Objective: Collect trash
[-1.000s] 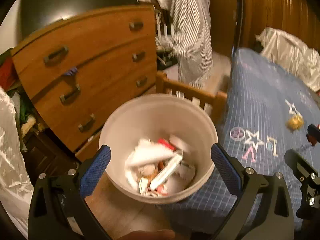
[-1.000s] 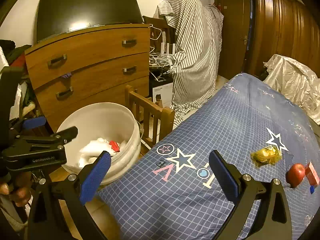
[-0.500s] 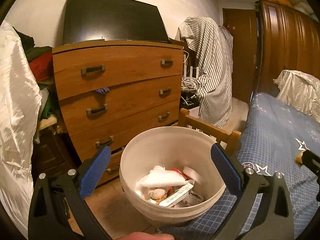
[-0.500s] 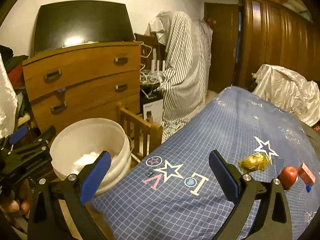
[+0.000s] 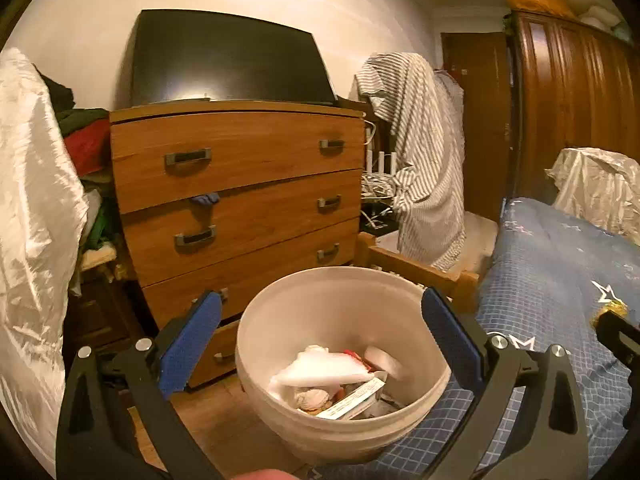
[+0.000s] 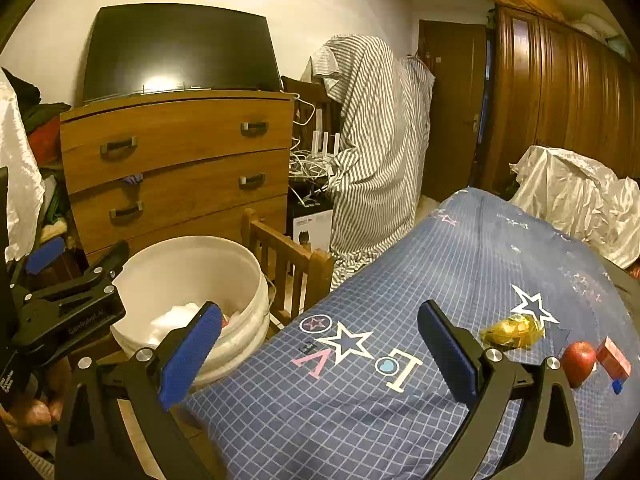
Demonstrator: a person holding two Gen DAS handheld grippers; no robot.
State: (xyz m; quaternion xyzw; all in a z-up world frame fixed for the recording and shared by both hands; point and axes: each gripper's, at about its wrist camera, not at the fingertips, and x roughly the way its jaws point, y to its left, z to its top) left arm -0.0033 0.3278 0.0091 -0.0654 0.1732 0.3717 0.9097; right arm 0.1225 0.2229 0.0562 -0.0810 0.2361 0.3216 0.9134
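Both grippers (image 5: pixel 320 344) (image 6: pixel 320 344) wide; wrapper (image 6: pixel 512 333) right.

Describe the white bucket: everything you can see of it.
The white bucket is round, looks like smooth plastic, stands upright and has no lid. Its rim is thick, and the right wrist view shows ribbed bands under that rim. It sits beside the wooden bed frame, in front of the dresser. Inside lies a low heap of trash: white paper or foam, a printed wrapper, red scraps. The left gripper is open in front of it, not touching it.
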